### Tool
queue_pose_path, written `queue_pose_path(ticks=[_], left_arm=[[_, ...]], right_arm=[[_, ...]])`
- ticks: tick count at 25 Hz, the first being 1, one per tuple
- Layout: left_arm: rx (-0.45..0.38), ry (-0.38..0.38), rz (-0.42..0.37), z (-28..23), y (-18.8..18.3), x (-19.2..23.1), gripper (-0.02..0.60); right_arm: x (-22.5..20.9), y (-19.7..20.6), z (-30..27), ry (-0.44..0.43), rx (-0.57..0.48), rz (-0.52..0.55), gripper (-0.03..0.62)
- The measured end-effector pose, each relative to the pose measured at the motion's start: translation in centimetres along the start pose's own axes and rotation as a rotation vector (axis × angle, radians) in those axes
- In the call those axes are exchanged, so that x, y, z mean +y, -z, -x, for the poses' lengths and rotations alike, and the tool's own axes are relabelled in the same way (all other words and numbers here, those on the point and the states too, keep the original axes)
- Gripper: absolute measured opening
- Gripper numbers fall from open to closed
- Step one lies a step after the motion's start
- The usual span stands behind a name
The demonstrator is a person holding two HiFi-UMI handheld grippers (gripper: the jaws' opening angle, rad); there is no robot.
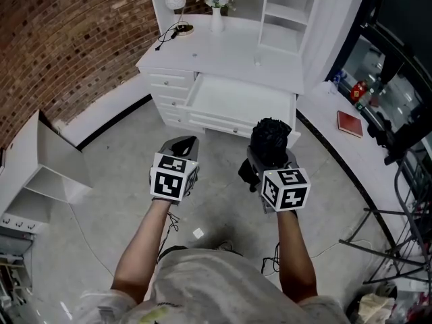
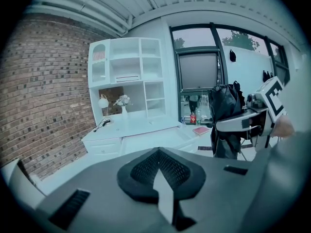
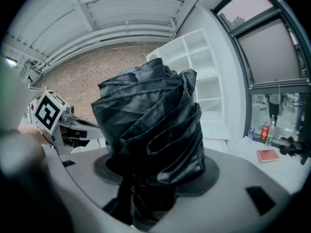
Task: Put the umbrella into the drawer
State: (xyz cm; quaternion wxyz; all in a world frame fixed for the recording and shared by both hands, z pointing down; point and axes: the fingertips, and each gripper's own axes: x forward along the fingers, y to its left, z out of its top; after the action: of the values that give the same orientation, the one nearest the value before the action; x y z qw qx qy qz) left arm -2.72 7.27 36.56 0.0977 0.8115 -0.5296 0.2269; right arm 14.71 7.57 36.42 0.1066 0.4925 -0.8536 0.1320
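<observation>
The umbrella [image 3: 150, 144] is creased, slightly glossy black cloth; the drawer [image 1: 236, 103] looks smooth matt white; the wall [image 1: 61, 39] rough brick.

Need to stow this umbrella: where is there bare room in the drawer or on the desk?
The open drawer looks bare wall to wall, room for the umbrella. The desktop is free between the vase and the shelf unit; its back left corner is crowded by the lamp and cable.
</observation>
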Motion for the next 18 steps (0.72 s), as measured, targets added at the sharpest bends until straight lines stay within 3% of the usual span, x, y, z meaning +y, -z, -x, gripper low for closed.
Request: queue_pose_path(ticks=[18], left_arm=[[0.002, -0.047, 0.01, -4.6, -1.7, -1.4, -0.003]], right_arm=[[-4.6, -0.1, -1.8, -0.042, 0.007, 0.0, 0.259]])
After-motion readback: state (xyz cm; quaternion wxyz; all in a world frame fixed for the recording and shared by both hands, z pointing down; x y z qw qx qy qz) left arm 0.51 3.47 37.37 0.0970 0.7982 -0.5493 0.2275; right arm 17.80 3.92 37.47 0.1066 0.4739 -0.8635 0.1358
